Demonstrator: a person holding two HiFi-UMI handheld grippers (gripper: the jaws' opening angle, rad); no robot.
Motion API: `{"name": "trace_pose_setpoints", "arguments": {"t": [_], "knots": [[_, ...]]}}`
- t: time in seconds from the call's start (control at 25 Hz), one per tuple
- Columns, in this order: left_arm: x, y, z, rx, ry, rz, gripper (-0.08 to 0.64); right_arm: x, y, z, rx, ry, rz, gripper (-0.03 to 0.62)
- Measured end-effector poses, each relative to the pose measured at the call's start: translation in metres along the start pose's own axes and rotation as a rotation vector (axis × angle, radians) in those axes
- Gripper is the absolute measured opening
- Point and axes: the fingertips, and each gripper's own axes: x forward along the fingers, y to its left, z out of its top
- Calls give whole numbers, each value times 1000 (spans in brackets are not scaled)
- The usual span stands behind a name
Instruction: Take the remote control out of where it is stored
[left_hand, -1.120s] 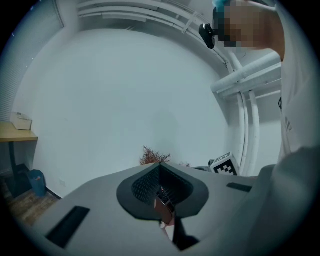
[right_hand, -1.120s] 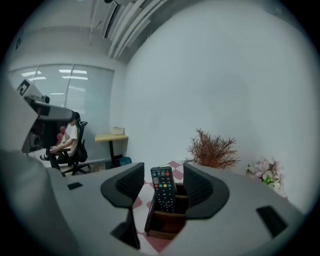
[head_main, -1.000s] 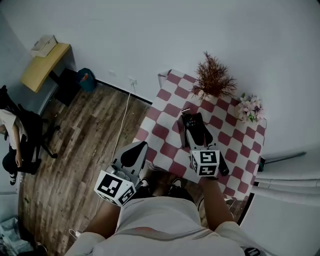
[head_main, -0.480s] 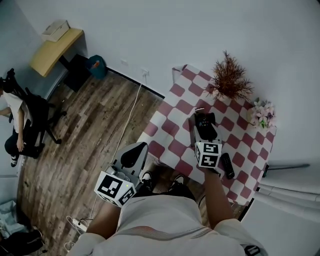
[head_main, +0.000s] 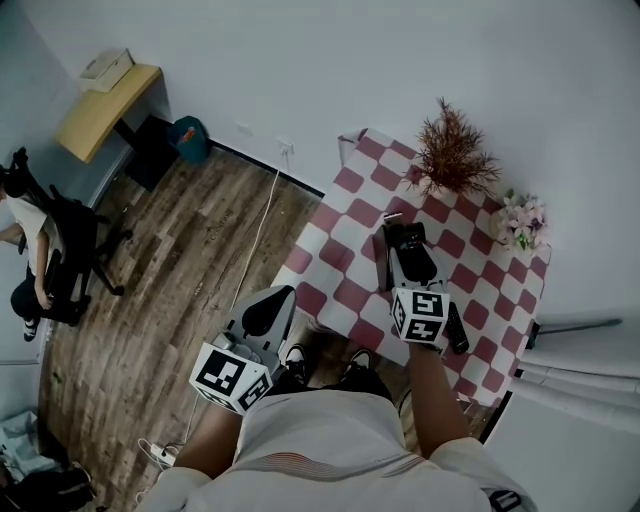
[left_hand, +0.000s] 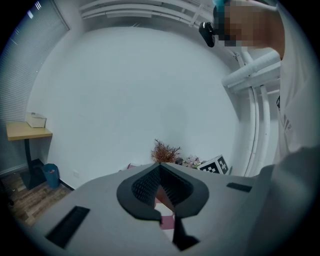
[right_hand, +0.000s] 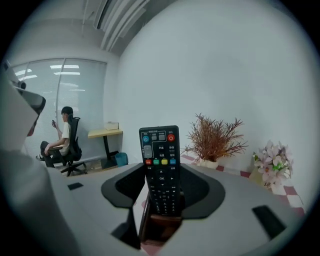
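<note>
Black remote control (right_hand: 160, 170) upright in brown holder (right_hand: 162, 227) — exposed for side pinch. Right gripper (right_hand: 161, 192) jaws wide, just closing around it; left gripper (left_hand: 161, 182) jaws together, empty.

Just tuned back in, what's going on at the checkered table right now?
The person has the right gripper down at the remote control, which stands upright in a dark holder on the checkered table. The remote sits between the jaws, which have just been closing but do not look clamped on it, so it is not yet lifted out. The left gripper is shut and empty, held off to the side of the table.
</note>
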Motion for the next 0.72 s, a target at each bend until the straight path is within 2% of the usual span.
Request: {"name": "trace_pose_setpoints", "arguments": {"t": [0.24, 0.44, 0.56, 0.72], "knots": [[12, -16, 4, 6, -12, -62, 5, -41, -9, 53, 23, -127, 49, 224], [33, -41, 9, 24, -21, -136, 5, -87, -41, 88, 26, -203, 47, 224], [46, -59, 11, 31, -16, -179, 6, -111, -73, 87, 13, -178, 3, 224], [60, -78, 7, 30, -10, -226, 5, -129, -125, 53, -52, -26, -76, 224]]}}
